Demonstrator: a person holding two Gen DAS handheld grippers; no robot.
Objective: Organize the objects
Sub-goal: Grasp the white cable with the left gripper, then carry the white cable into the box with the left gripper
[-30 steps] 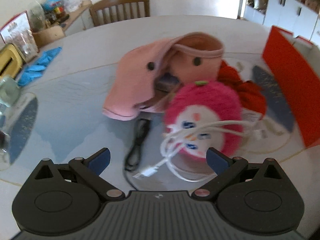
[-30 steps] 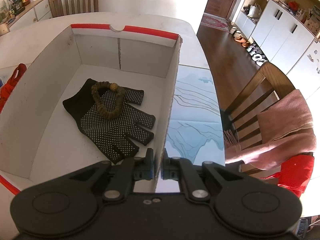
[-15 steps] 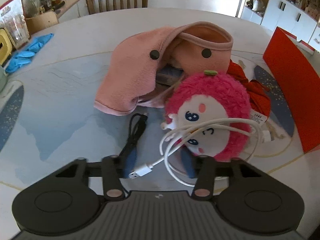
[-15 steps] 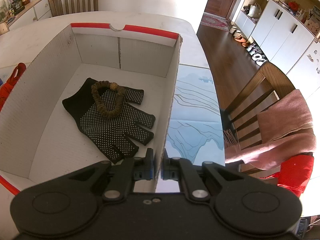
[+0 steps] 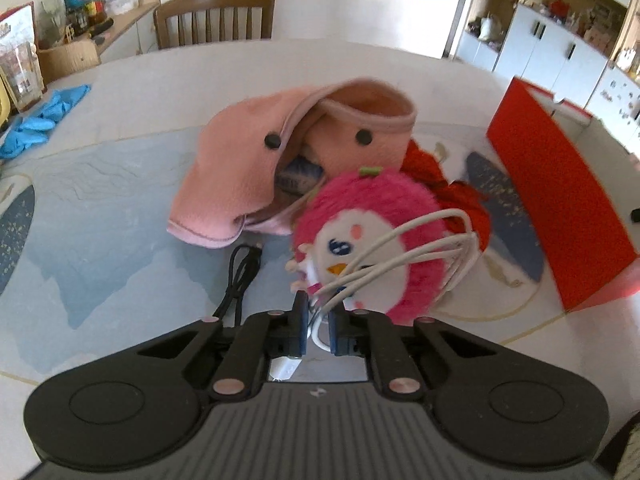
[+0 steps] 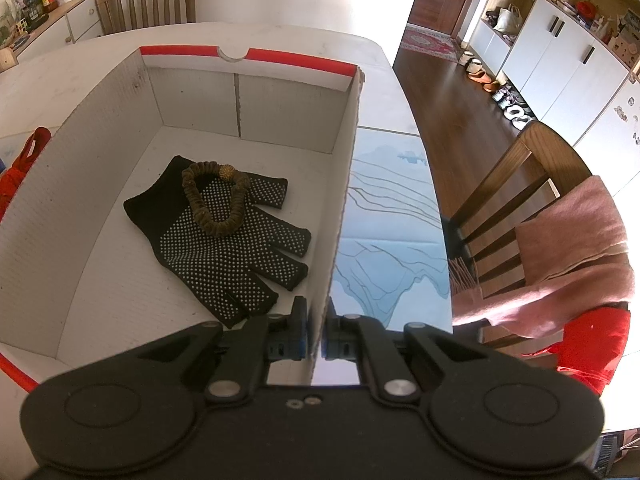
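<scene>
Left wrist: white cable (image 5: 404, 256) loops slant up-right from claw (image 5: 319, 322).

Bare bench (image 5: 100, 208) lies open at left; pink cloth (image 5: 248, 176) and plush toy (image 5: 372, 240) crowd the centre.

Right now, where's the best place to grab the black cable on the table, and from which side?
Probably the doubled middle of the black cable, taken from above. It lies flat in a narrow folded bundle on bare table, so the two strands fit between the fingers together. That stretch lies clear of the pink cloth and plush toy; its far plug end lies near the cloth's edge.
</scene>
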